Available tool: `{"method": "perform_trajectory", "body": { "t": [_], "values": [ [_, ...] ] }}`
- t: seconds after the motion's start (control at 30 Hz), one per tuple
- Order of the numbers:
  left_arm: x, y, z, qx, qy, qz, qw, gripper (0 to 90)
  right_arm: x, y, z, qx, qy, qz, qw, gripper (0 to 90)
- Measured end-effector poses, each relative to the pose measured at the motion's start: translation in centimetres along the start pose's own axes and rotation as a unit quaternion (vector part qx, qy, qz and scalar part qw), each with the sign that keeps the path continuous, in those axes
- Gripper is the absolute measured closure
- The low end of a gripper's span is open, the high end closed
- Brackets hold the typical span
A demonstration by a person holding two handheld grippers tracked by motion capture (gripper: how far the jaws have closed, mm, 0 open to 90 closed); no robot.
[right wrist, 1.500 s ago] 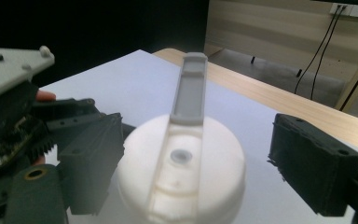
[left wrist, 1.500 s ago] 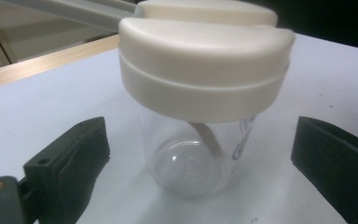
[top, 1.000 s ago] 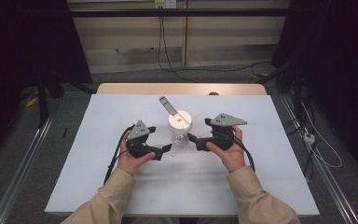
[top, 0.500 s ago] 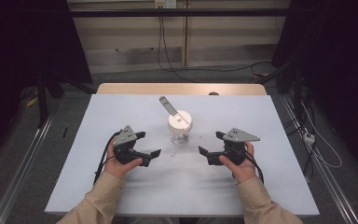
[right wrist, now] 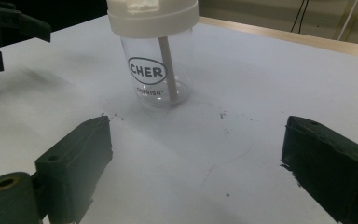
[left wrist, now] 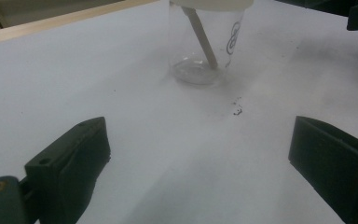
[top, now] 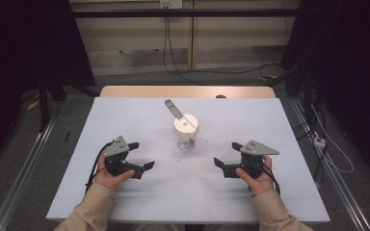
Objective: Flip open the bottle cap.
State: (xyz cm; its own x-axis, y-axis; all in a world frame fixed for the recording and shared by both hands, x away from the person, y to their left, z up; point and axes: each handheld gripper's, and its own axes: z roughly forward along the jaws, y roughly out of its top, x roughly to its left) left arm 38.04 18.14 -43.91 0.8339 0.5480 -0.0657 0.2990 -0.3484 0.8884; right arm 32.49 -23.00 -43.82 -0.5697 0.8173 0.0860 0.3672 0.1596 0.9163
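Between my hand-held grippers, left (top: 142,155) and right (top: 223,155), both gaping empty and drawn back since before, stands the clear white-lidded plastic cup (top: 186,131), its print partly unreadable.

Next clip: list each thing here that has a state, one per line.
Clear cup: upright on the table, white lid on, nothing touching it.
Straw: through the lid, leaning inside the cup.
Left tongs: open, empty.
Right tongs: open, empty.
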Motion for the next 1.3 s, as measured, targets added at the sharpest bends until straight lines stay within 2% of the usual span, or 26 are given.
{"method": "perform_trajectory", "body": {
  "t": [0.23,0.27,0.77,1.3],
  "values": [
    [0.1,-0.5,-0.7,0.001,0.003,-0.006,1.0,4.7,-0.4,-0.8,-0.9,0.0,-0.009,0.001,1.0,8.8],
    [0.2,-0.5,-0.8,0.005,0.004,-0.001,1.0,4.7,-0.4,-0.8,-1.0,0.0,-0.008,0.001,1.0,8.8],
    [0.4,-1.2,-1.7,0.011,0.005,-0.004,0.9999,5.0,-1.0,-2.2,-2.9,0.005,-0.02,0.006,0.9998,9.0],
    [0.9,-2.2,-3.0,0.014,0.012,-0.013,0.9997,5.1,-1.1,-3.0,-3.7,0.015,-0.019,0.001,0.9997,9.1]
  ]
}}
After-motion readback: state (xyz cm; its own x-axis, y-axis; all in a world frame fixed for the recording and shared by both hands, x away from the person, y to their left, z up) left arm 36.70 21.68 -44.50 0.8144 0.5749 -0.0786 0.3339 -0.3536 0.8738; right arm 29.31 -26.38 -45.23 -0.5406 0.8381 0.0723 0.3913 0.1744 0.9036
